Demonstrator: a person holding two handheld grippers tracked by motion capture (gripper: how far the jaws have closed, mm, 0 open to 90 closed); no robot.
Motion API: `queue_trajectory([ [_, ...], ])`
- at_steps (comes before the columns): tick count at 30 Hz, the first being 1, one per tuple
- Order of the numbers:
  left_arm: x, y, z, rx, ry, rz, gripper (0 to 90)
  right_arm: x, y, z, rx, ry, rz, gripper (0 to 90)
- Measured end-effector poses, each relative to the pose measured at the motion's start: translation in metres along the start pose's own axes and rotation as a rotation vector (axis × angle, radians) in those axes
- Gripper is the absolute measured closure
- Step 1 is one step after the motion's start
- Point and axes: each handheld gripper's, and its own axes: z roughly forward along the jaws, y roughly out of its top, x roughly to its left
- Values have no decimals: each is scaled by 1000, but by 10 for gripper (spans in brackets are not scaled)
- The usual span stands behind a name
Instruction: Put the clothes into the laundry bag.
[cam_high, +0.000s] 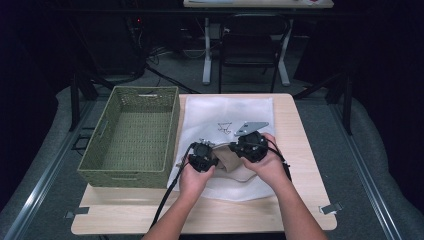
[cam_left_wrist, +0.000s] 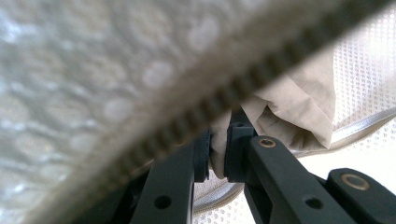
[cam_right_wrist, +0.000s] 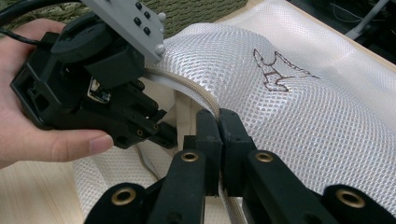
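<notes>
Both my tools, left tool (cam_high: 209, 158) and right tool (cam_high: 239, 146), grasp the mesh bag's (cam_right_wrist: 299, 116) zippered rim at frame centre; beige cloth (cam_left_wrist: 299, 112) is inside, the bag not yet in the basket (cam_high: 131, 135).

Both forearms enter from the worktop's near edge. Left gripper (cam_high: 202, 158) and right gripper (cam_high: 248, 146) sit close together near the worktop's centre, jaws closed, each hand-held.

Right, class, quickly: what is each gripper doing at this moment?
Left gripper: shut on the beige cloth inside the white mesh laundry bag.
Right gripper: shut on the bag's zipped edge.
</notes>
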Motion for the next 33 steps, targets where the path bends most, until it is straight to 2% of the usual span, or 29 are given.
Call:
queue_trajectory([
  [13, 3, 9, 4, -4, 7, -49, 836, 0, 0, 0, -2, -1, -2, 880],
  [22, 6, 13, 7, -24, 29, -81, 836, 1, 0, 0, 1, 3, -2, 881],
  [33, 10, 17, 9, -36, 44, -96, 836, 2, 0, 1, 3, 3, -10, 880],
])
